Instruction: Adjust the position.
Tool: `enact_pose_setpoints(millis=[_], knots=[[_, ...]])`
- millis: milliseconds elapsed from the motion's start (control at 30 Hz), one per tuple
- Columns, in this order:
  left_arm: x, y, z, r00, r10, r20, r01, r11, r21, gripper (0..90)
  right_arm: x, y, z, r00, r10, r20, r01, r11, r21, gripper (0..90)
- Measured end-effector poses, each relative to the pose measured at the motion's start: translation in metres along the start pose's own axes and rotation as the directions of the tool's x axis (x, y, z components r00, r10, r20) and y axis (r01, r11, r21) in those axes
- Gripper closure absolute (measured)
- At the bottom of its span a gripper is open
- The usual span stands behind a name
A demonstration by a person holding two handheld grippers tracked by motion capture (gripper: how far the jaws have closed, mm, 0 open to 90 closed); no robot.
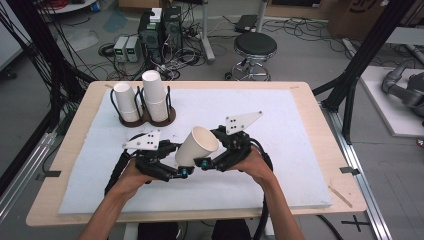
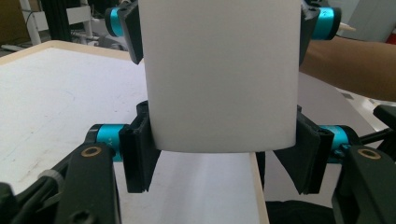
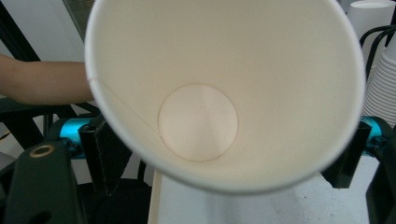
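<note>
A white paper cup hangs tilted above the white mat, its mouth up and to the right. My left gripper is shut on its narrow base; in the left gripper view the cup sits with a black jaw pressed on each side of its bottom, my left gripper around it. My right gripper clamps the cup higher up from the right. The right gripper view looks straight into the cup, where my right gripper has a jaw at each side of the wall.
A dark holder at the mat's back left carries two stacks of white cups, also at the right edge as stacked cups. The white mat covers the wooden table. A stool stands beyond.
</note>
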State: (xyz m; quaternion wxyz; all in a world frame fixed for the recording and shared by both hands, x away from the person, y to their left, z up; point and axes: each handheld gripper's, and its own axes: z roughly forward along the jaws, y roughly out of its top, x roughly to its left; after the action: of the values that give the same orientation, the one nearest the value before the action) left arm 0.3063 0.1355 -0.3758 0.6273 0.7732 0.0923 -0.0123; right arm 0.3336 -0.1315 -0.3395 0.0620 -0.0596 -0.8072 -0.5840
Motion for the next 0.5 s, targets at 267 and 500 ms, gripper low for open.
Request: enact_pose_setpoints(millis=[267,500], knots=[[-0.0024,-0.0028,0.0077,0.9996,0.022,0.016,-0.022,0.9996,0.020,36.3,-0.0008,0.0011,-0.0001,0.9983,0.001,-0.058,-0.004,0.999,-0.049,24.0],[-0.0023,-0.0035,0.0088,0.9994,0.032,0.014,-0.032,0.9993,0.020,36.4,-0.0005,0.0012,-0.0018,0.9982,-0.012,-0.058,0.010,0.999,-0.039,27.6]])
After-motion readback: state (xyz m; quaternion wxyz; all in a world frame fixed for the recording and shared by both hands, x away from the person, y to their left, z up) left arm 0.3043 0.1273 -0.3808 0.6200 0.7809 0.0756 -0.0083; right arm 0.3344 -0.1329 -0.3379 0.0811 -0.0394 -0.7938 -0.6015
